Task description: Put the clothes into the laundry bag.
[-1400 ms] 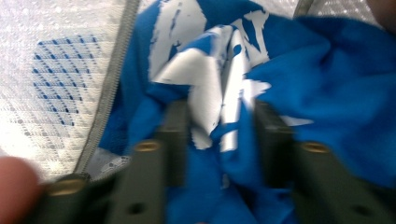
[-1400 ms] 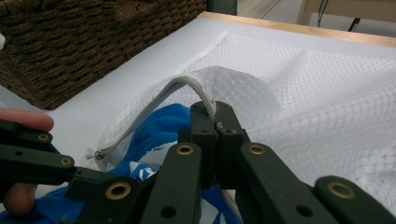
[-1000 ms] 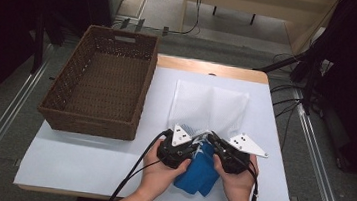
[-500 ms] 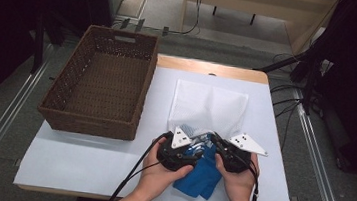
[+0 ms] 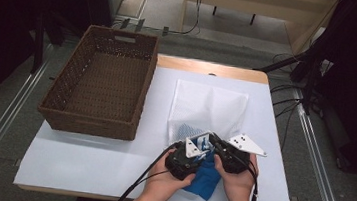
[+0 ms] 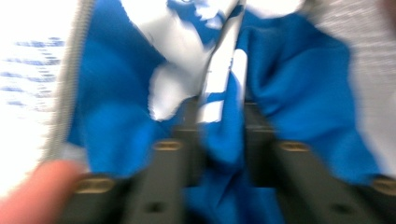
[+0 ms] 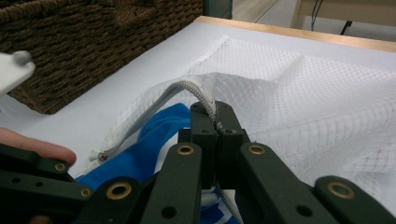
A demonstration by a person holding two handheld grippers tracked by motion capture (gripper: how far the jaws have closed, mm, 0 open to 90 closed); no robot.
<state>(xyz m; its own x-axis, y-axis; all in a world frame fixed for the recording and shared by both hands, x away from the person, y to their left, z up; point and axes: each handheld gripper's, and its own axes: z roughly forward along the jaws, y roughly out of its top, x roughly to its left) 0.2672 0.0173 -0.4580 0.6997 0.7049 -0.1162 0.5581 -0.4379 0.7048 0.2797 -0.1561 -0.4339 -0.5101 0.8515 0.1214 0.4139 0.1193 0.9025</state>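
**Operator:** Feeding the blue cloth (image 5: 205, 179) into the white mesh bag (image 5: 209, 109) at the near middle of the bench (image 5: 85, 156). A second ago more of the cloth hung out toward me; now a fold of it sits under the mesh at the mouth.

**Observer:** And the left gripper (image 5: 200, 148)?

**Operator:** Its jaws spread and have just been closing again, with blue cloth between them. In the left gripper view I see them pinched on a fold of it, so I have a fresh bite for the next push.

**Observer:** The right one?

**Operator:** The right gripper (image 7: 215, 122) is clamped on the zipper edge (image 7: 198, 93) of the bag, lifting it to hold the mouth up. About half the cloth looks to be outside, I'd judge.

**Observer:** Room to move?

**Operator:** The bag lies flat away from me with free bench beyond it. The wicker basket (image 5: 98, 87) stands well to the left, apart from the bag. My hands are close to the near edge, so I would push away, not pull back.
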